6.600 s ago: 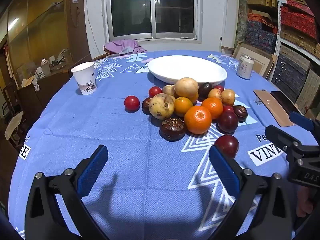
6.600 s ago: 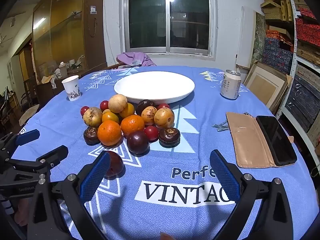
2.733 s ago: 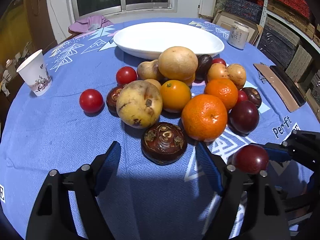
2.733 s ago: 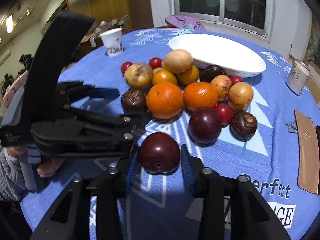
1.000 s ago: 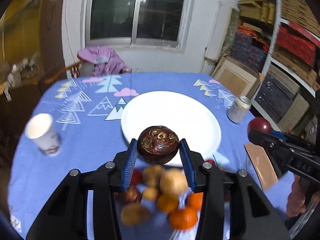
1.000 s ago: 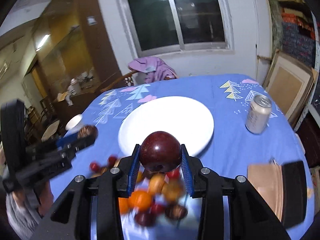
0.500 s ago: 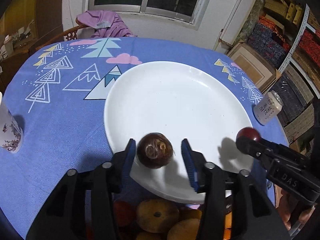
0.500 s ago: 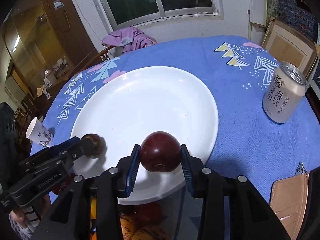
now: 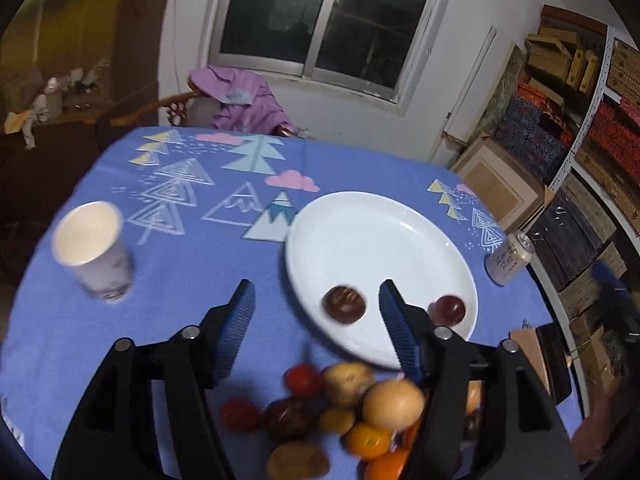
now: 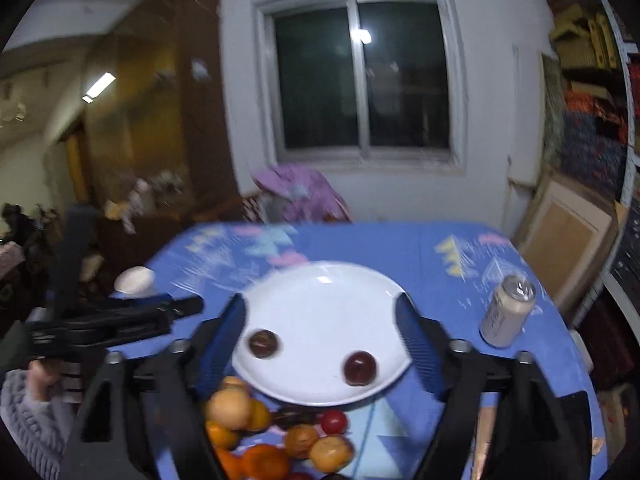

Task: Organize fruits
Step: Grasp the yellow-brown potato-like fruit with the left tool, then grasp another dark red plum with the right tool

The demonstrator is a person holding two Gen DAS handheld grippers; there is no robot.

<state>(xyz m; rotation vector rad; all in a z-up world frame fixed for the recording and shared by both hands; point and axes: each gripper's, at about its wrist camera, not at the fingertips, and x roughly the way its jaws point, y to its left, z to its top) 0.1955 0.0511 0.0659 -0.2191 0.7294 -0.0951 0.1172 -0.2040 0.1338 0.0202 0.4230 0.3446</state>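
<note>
A white plate [image 9: 372, 236] [image 10: 324, 292] sits on the blue tablecloth. On it lie a brown mangosteen [image 9: 344, 305] [image 10: 263, 343] at the near left and a dark red plum [image 9: 450, 309] [image 10: 359, 367] at the near right. My left gripper [image 9: 316, 320] is open and empty, raised above the plate's near left edge. My right gripper [image 10: 322, 334] is open and empty, raised above the plate. The pile of fruit [image 9: 352, 412] [image 10: 280, 432], with oranges, tomatoes and brown fruits, lies on the cloth in front of the plate.
A paper cup [image 9: 94, 254] stands on the left of the table. A drink can [image 9: 510, 258] [image 10: 508, 312] stands right of the plate. A brown wallet and a phone [image 9: 548, 360] lie at the right edge. A chair with purple cloth [image 9: 236, 98] is behind the table.
Both grippers opened and let their fruit go onto the plate, then lifted up and back. The mangosteen and the plum now rest on the plate.
</note>
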